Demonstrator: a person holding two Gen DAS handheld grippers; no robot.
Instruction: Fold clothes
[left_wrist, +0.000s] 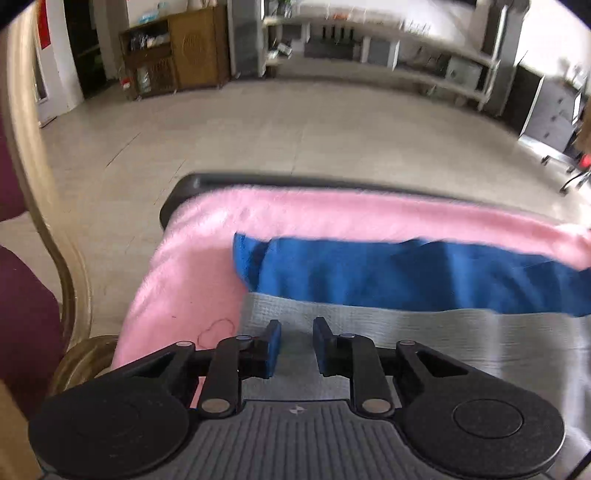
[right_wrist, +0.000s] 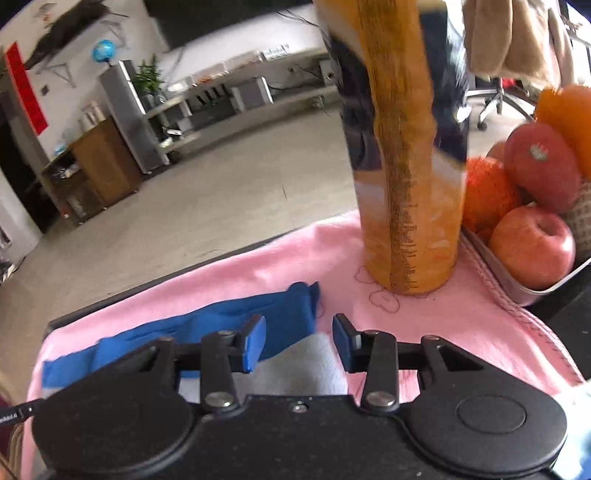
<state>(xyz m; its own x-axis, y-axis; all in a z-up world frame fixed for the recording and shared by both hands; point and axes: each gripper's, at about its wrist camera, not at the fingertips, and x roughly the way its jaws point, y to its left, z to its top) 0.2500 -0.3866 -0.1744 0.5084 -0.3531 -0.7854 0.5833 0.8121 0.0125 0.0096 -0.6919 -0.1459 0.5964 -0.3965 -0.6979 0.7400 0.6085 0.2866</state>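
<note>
A blue garment lies in a folded strip across a pink fleece cloth that covers the table. A grey cloth lies in front of it, under my left gripper. The left gripper is open and holds nothing; its jaws stand apart just above the grey cloth's left part. In the right wrist view the blue garment ends near the left finger of my right gripper, which is open and empty above a white-grey cloth.
A tall orange bottle stands on the pink cloth just beyond the right gripper. A metal tray with apples and oranges sits at the right. The dark table edge runs along the far side, with tiled floor beyond. A chair frame stands left.
</note>
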